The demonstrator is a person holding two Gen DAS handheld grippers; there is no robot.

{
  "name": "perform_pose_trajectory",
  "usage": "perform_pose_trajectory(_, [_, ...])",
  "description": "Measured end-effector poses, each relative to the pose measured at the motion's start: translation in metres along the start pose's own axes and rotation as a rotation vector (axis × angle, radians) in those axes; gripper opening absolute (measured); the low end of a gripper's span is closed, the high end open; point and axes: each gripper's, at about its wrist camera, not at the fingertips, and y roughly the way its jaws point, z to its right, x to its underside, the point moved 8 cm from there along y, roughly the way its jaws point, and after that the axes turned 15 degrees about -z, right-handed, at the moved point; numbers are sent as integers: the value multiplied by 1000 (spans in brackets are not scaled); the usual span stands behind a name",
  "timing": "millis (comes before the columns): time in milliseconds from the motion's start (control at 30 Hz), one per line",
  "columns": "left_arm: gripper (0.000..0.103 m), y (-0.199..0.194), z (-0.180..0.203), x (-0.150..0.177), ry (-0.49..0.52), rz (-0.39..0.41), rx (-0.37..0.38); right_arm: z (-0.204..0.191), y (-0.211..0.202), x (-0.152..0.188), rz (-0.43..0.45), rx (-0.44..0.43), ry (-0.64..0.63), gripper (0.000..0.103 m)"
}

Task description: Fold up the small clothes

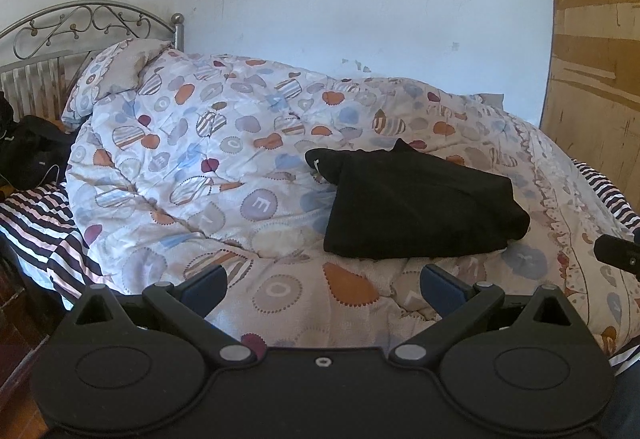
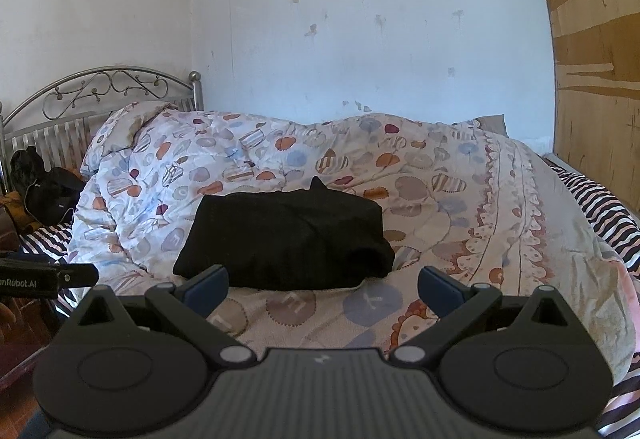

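Left tongs (image 1: 324, 285): hovering low over the near part of the quilt, blue-padded fingers (image 1: 206, 287) spread wide apart and gripping nothing.
Right tongs (image 2: 323, 285): also hanging wide open just short of the garment, with nothing between the fingers (image 2: 440, 289).
Black garment (image 1: 420, 205): lying folded into a compact bundle on top of the quilt, ahead and to the right of the left tongs; in the right wrist view (image 2: 286, 239) it is sitting straight ahead, its near edge just beyond the left fingertip. One pointed corner is sticking up at its far edge, and a narrow end with a small white mark is poking out to the left in the left wrist view.
Quilt (image 1: 192, 167): covering most of the bed in rumpled mounds, printed with hearts and dotted circles in orange, blue, grey and maroon.
Striped sheet (image 1: 36, 223): showing at both sides of the quilt.
Headboard (image 2: 104, 91): metal scrollwork, standing at the left against the white wall (image 2: 360, 19).
Dark clothes (image 2: 44, 187): piled by the headboard, well apart from the folded garment.
Wooden panel (image 2: 596, 59): rising at the right edge.
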Motion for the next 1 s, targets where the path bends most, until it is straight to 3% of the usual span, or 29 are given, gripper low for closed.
perform_pose_trajectory(1000, [102,12,1,2,5,-32,-2,6,11,5,-23,3,21,103])
